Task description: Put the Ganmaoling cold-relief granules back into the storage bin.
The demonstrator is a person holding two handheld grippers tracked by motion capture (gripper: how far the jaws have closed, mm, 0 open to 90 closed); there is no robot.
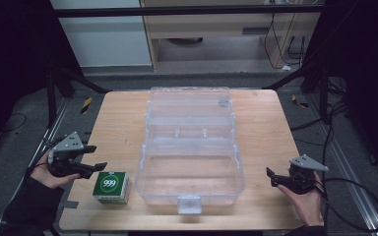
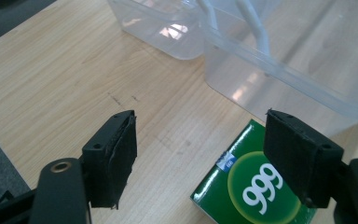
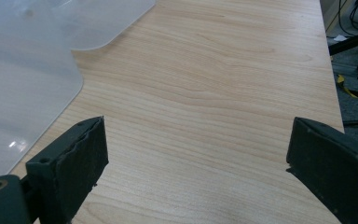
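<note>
My black-jawed left gripper (image 1: pixel 92 157) and right gripper (image 1: pixel 269 177) flank a clear, colourless plastic box (image 1: pixel 189 150) on the pale wood-grain table (image 1: pixel 270 128) — and the small carton (image 1: pixel 111 187) is green with white "999".

Count on the table (image 1: pixel 266 123): one clear plastic box (image 1: pixel 189 174), lid open, with what appears to be one tiered tray section (image 1: pixel 189 129) behind the main tub, though the clear walls make the tiers hard to separate. One green carton (image 1: pixel 111 187) marked "999". Two grippers, left (image 1: pixel 92 158) and right (image 1: pixel 269 177), each with two black jaws, one per hand. Two hands.
</note>
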